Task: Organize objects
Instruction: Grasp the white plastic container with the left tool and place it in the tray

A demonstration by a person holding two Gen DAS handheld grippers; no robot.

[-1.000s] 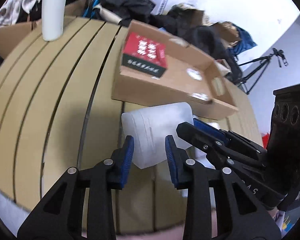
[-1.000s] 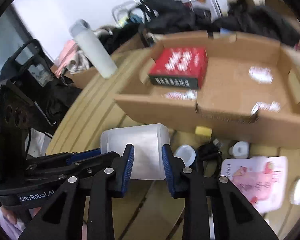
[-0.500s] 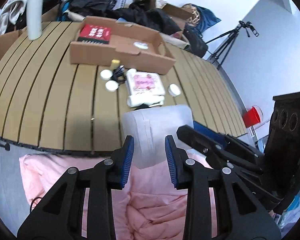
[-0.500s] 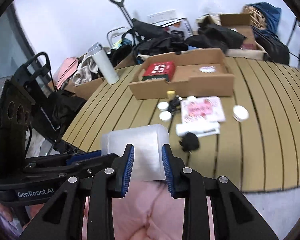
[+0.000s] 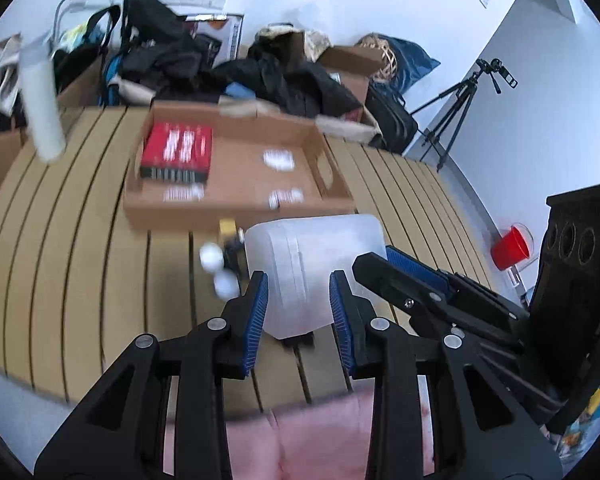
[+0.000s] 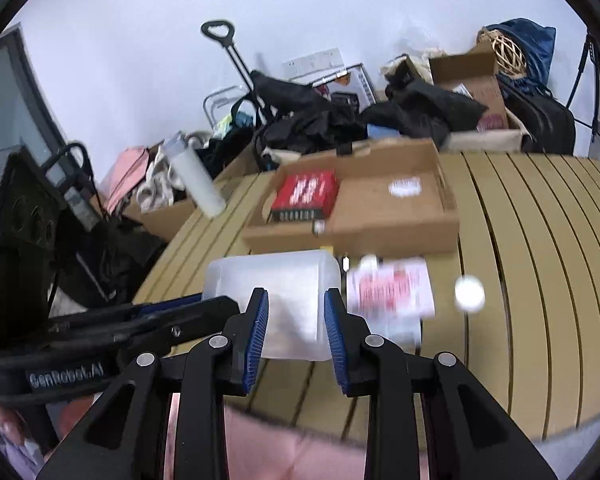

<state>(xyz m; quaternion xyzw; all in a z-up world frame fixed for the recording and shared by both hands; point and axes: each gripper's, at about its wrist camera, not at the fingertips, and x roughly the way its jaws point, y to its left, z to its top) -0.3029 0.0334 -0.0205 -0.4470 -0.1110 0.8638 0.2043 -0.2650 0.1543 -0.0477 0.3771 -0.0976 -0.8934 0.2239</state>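
Gripping the translucent container (image 5: 314,270) from both sides, your left gripper (image 5: 299,308) and right gripper (image 6: 296,326) hold it above the slatted table (image 5: 72,240); the cardboard tray (image 5: 236,200) sits beyond.

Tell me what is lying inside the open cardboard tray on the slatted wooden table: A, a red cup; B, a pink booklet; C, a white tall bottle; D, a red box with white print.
D: a red box with white print lies in the left part of the open cardboard tray, while the pink booklet lies on the slatted wooden table in front of it.
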